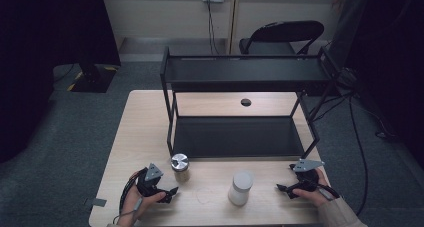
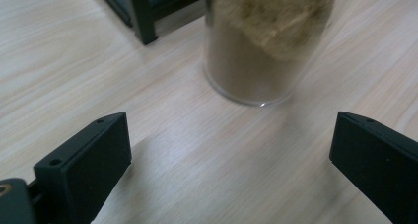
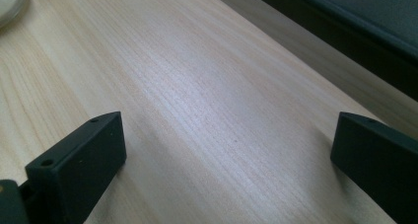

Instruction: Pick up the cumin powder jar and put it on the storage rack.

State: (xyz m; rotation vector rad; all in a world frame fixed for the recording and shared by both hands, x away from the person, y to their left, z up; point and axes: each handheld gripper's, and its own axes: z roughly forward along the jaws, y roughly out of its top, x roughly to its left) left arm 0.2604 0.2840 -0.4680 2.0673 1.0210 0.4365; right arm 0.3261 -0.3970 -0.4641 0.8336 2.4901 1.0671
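- The left hand-held gripper [image 1: 172,191] is held low over the worktop [image 1: 210,199] with jaws spread wide and nothing between them, seemingly lined up for a grasp.
- The right hand-held gripper [image 1: 281,188] is likewise wide open and empty.
- The spice jar [image 2: 263,41] stands upright just ahead of the left jaws, untouched.
- The white bottle [image 1: 240,187] stands between the grippers.
- The black rack [image 1: 240,137] waits behind.

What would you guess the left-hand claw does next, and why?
Probably ease forward until its jaws stand on either side of the glass jar. The left gripper is open and holds nothing, and the jar of brown powder, with its silver lid, stands upright on the table just ahead of it, near the black shelf rack.
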